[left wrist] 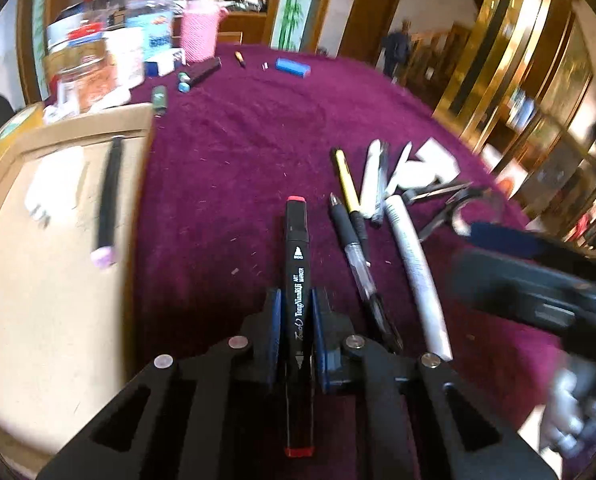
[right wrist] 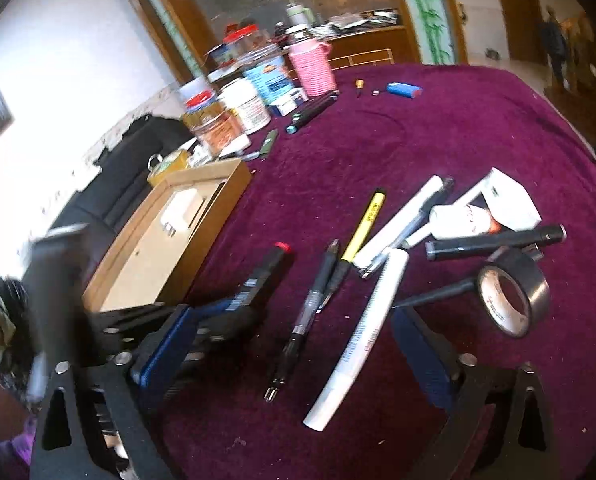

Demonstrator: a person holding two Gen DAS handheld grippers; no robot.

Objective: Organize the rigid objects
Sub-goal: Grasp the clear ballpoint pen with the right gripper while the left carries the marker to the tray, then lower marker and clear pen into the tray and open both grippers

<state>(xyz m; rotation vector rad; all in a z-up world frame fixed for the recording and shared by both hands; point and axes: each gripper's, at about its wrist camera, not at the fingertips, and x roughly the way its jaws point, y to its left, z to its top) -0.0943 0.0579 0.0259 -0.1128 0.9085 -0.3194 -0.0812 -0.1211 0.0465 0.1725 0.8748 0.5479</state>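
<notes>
Black art marker [left wrist: 299,276], red-capped at both ends, barrel lettered "Touch TongYanRiji ART MARKER", was clamped lengthwise between the blue pads of the left gripper [left wrist: 296,300] above the maroon tablecloth [left wrist: 234,152], right of the cardboard box [left wrist: 50,208]. Right gripper [right wrist: 298,344] stood with jaws wide apart and nothing between the pads, over a clear-barrelled pen [right wrist: 298,320] and a white tube [right wrist: 361,336] whose print was too blurred to read. Far jars [right wrist: 242,108] were illegible.

One tape roll [right wrist: 513,294]; one cardboard box [right wrist: 218,196]; one pink cup [right wrist: 311,68].
</notes>
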